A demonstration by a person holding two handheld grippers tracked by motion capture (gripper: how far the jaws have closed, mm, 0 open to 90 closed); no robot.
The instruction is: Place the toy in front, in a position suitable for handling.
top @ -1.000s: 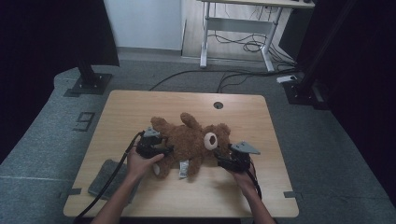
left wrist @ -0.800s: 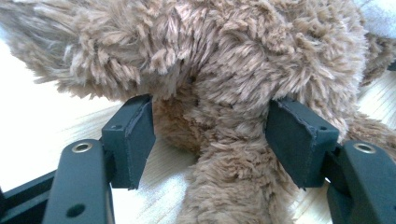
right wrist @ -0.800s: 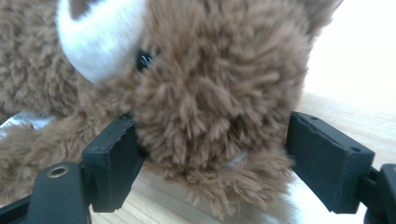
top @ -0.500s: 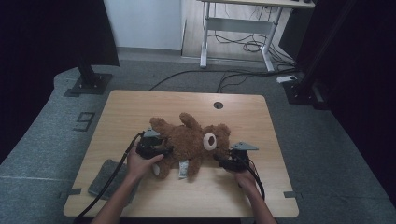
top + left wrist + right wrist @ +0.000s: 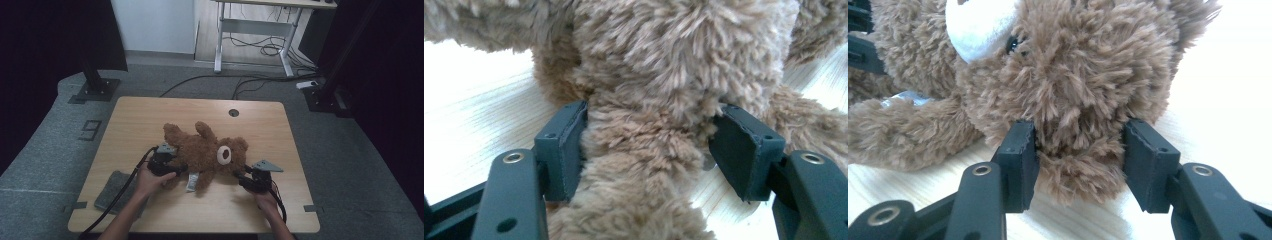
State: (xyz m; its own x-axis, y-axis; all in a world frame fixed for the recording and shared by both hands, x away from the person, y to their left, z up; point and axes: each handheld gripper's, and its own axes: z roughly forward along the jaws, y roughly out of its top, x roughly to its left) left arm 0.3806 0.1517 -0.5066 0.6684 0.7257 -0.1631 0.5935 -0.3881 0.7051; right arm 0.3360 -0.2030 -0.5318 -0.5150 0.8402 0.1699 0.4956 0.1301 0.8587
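Fur crowds both gripper views: our teddy bear (image 5: pixel 206 154) lies at the middle of the counter (image 5: pixel 150 120) in the high view. Our left gripper (image 5: pixel 649 145) has its jaws fairly wide around a limb, pads pressed into the plush. Our right gripper (image 5: pixel 1080 155) has just been closing its jaws, and they now pinch the fur at the bear's head. A grey cloth (image 5: pixel 114 191) lies at the counter's lower left, near our left hand (image 5: pixel 152 181). A white tag (image 5: pixel 193 182) pokes from beneath the bear. Upper frame holds a desk frame (image 5: pixel 255 30) with tangled cables (image 5: pixel 265 50). We cannot make out which limb the left jaws hold.
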